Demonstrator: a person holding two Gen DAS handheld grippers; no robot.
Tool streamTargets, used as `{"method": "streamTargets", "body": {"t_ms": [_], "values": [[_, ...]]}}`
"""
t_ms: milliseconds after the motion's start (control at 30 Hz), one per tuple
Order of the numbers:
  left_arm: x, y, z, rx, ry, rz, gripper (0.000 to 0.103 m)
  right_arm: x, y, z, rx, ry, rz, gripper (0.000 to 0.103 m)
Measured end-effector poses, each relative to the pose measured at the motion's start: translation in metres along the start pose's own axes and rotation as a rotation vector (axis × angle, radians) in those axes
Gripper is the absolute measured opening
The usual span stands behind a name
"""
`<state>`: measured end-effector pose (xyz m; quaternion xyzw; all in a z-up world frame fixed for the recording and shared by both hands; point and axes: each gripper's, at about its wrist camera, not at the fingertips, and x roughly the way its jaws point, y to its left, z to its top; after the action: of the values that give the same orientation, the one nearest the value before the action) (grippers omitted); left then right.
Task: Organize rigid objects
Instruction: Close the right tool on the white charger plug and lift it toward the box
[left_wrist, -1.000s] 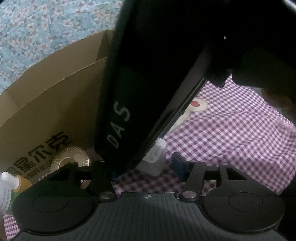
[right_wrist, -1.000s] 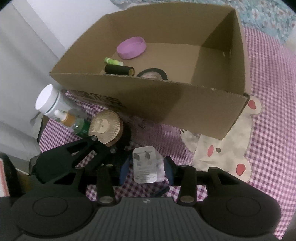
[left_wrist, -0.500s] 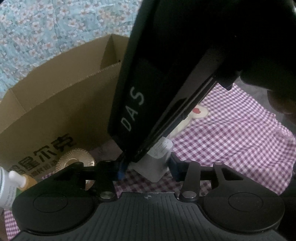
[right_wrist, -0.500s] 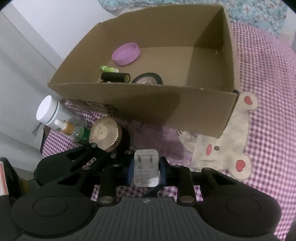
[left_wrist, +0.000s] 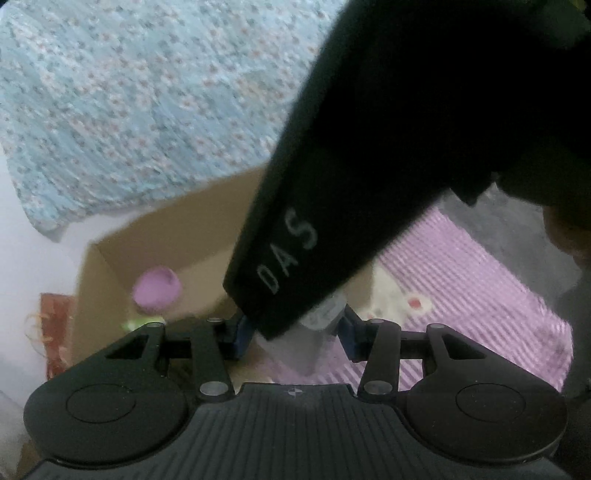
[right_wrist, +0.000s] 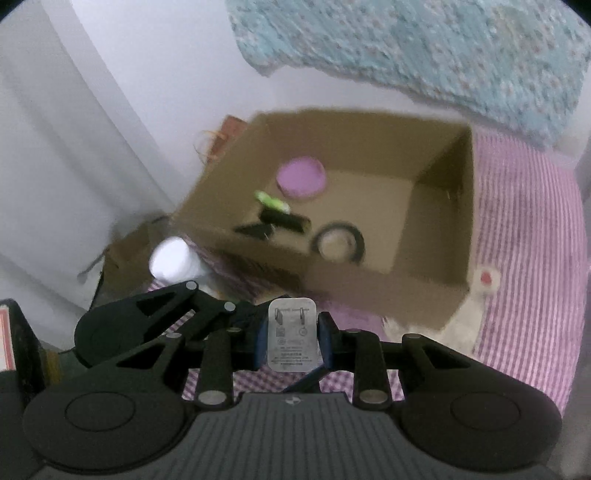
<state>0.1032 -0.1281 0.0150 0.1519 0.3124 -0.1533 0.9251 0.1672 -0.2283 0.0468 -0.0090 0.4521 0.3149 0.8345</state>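
Note:
My right gripper (right_wrist: 291, 338) is shut on a white plug adapter (right_wrist: 291, 334) and holds it raised in front of the open cardboard box (right_wrist: 436, 295). In the left wrist view my left gripper (left_wrist: 293, 334) also has its blue pads against the white adapter (left_wrist: 295, 349), with the right gripper's black body (left_wrist: 369, 184) just above it. In the box lie a purple lid (right_wrist: 301, 177), a green tube (right_wrist: 273, 201), a black cylinder (right_wrist: 286, 219) and a black tape roll (right_wrist: 338, 242).
The box stands on a purple checked cloth (right_wrist: 524, 251) with a bear patch (right_wrist: 480, 295). A white-capped jar (right_wrist: 170, 258) stands left of the box. A white wall (right_wrist: 92, 110) and a floral blue fabric (right_wrist: 424, 48) lie behind.
Both grippers have risen with the adapter between them; the views now look down into the box from higher up. The right gripper closed on the adapter.

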Motion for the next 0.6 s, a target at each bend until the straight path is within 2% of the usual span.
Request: {"method": "streamTargets", "body": {"t_ms": [133,367,467,533,600], "values": [[0.002,0.020,0.031,-0.028,-0.047,0.046,0.048,-0.002,0.005,0.034,-0.022,-0.013,0.038,0.029],[0.051,0.055,0.069,-0.129,-0.002,0.104,0.050,0.034,-0.017,0.101,0.003,-0.011,0.067,0.029],[0.072,0.073,0.076,-0.201,0.036,0.135,0.060,0.058,-0.030,0.119,0.025,0.004,0.067,0.029],[0.081,0.084,0.075,-0.248,0.065,0.142,0.070,0.079,-0.040,0.130,0.043,0.015,0.062,0.029],[0.086,0.094,0.072,-0.293,0.098,0.161,0.071,0.100,-0.050,0.138,0.072,0.027,0.051,0.029]]}}
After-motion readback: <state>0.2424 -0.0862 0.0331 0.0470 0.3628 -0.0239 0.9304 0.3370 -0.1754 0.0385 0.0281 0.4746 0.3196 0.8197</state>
